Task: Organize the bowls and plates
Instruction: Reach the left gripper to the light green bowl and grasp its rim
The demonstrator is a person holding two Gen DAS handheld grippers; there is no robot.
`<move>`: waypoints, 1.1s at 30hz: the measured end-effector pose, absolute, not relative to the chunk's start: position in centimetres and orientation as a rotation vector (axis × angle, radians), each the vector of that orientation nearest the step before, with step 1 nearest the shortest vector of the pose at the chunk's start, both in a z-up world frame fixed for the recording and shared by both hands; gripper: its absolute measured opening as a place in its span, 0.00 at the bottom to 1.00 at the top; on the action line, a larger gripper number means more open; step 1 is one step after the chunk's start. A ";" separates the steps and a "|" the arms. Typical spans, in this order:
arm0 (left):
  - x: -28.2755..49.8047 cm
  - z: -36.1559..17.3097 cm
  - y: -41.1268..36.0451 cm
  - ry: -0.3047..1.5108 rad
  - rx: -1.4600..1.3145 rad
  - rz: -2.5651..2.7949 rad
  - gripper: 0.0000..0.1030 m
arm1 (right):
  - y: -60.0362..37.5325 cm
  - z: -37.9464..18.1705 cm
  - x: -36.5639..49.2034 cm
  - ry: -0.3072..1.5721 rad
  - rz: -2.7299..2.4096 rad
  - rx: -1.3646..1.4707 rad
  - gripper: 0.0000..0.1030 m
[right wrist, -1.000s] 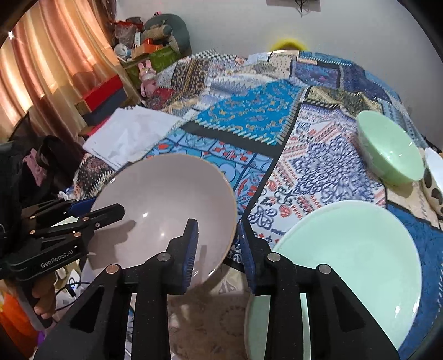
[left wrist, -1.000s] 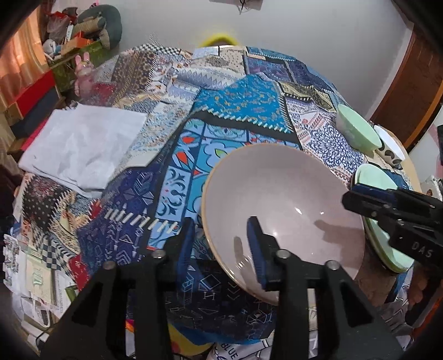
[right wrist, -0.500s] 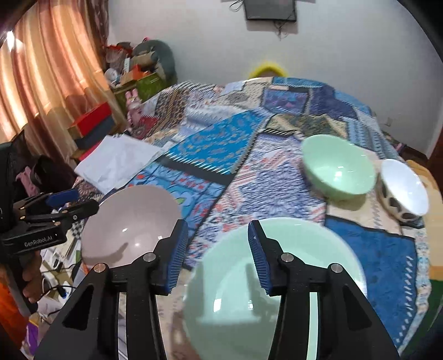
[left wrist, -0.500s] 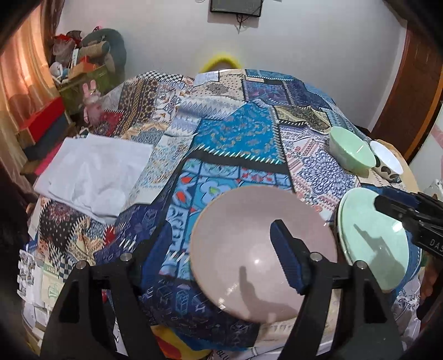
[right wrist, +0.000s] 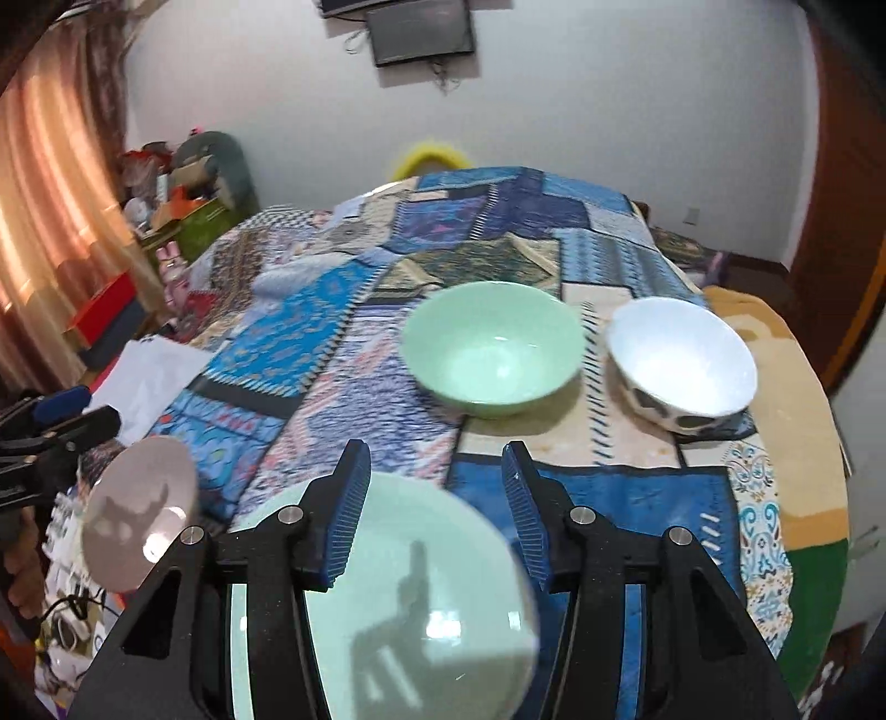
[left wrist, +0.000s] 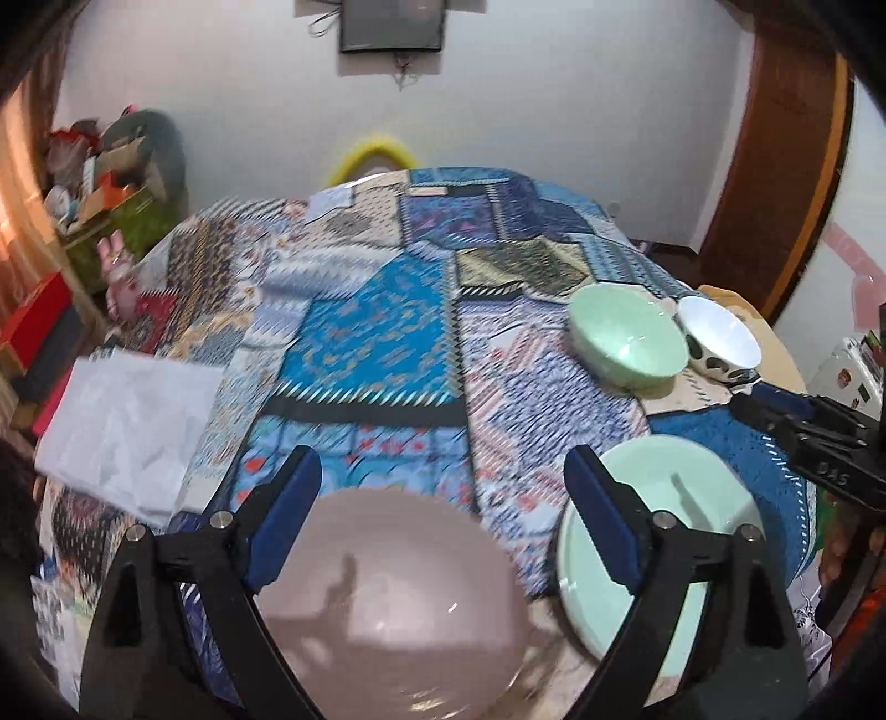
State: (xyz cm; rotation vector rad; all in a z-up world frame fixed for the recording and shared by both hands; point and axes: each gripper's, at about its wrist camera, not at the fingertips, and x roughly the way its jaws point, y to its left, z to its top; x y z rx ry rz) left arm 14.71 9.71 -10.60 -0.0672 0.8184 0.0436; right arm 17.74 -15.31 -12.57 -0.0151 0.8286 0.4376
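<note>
A pale pink plate (left wrist: 387,598) lies at the near edge of the patchwork-covered table (left wrist: 387,343). My left gripper (left wrist: 440,476) hovers open and wide above its far rim, holding nothing. Right of it lies a mint green plate (left wrist: 664,526). My right gripper (right wrist: 434,471) is open above that green plate (right wrist: 421,609), fingers empty. Farther back stand a green bowl (right wrist: 493,349) and a white bowl with black spots (right wrist: 681,360), side by side. In the right wrist view the pink plate (right wrist: 138,515) shows at the left, below the left gripper (right wrist: 55,421).
A white sheet (left wrist: 127,426) lies on the table's left side. Boxes and toys (left wrist: 111,194) are piled by the curtain at the far left. A wooden door (left wrist: 775,166) stands at the right, and a screen (left wrist: 393,25) hangs on the wall.
Both grippers have drawn back and up from the pink plate's rim. The left jaws have spread much wider, the right ones somewhat. The right gripper has shifted over the green plate.
</note>
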 end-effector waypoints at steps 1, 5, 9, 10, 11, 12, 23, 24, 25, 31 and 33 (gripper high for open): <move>15.3 -10.5 9.1 0.816 -0.058 0.035 0.88 | -15.7 -12.8 18.1 0.834 0.429 -0.012 0.44; 18.0 -10.4 7.0 0.827 -0.027 0.000 0.90 | -16.6 -13.2 19.6 0.842 0.405 -0.009 0.44; 21.0 -11.0 5.7 0.866 -0.034 -0.028 0.90 | -17.4 -13.2 20.8 0.843 0.394 -0.005 0.44; 21.7 -11.1 5.5 0.877 -0.042 -0.035 0.90 | -17.6 -13.2 21.1 0.844 0.391 -0.001 0.44; 22.4 -11.3 5.3 0.889 -0.047 -0.037 0.90 | -17.7 -13.2 21.5 0.845 0.390 0.005 0.44; 23.5 -11.5 5.0 0.907 -0.055 -0.039 0.90 | -17.9 -13.4 21.8 0.849 0.392 0.011 0.44; 28.6 -14.7 3.7 0.994 -0.093 -0.045 0.86 | -18.1 -16.7 27.2 0.965 0.407 0.126 0.37; 28.9 -14.9 3.6 0.997 -0.094 -0.045 0.84 | -18.0 -16.9 27.5 0.967 0.399 0.122 0.37; 29.2 -15.2 3.6 1.000 -0.096 -0.042 0.80 | -18.0 -17.1 27.9 0.965 0.384 0.116 0.37; 30.7 -16.5 3.5 1.021 -0.111 -0.050 0.75 | -17.8 -18.2 29.6 0.986 0.347 0.089 0.35; 31.1 -16.9 3.1 1.028 -0.096 -0.056 0.75 | -17.7 -18.6 30.0 0.997 0.345 0.088 0.33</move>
